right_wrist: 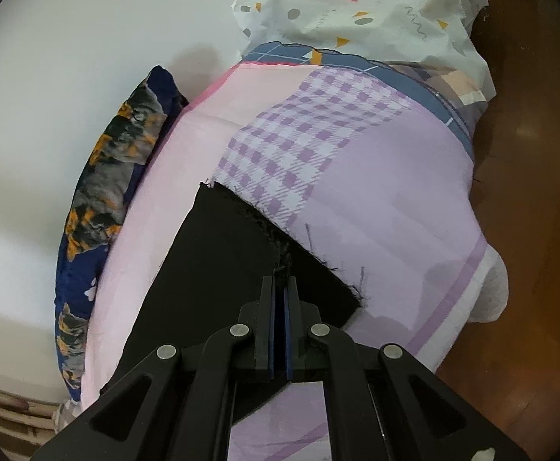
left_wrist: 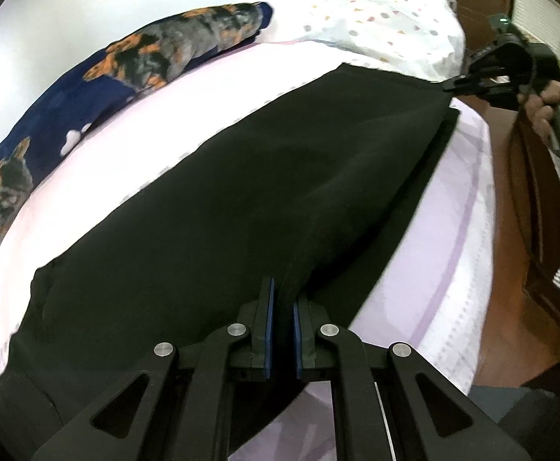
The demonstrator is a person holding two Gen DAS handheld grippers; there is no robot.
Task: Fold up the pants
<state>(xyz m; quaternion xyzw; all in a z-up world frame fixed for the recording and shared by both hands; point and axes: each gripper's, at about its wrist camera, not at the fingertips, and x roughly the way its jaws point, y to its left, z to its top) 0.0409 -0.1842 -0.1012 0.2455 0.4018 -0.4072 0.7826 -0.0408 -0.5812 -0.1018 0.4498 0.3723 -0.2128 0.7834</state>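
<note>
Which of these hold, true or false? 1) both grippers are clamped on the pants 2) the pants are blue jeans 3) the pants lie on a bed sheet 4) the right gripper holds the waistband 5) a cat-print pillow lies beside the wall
1) True. The left gripper and the right gripper are each shut on the black pants.
2) False. The fabric is plain black.
3) True. They lie stretched over the pink and lilac sheet.
4) False. The right gripper pinches a raw, frayed hem edge, with loose threads showing.
5) True. The navy cat-print pillow lies along the white wall.
</note>
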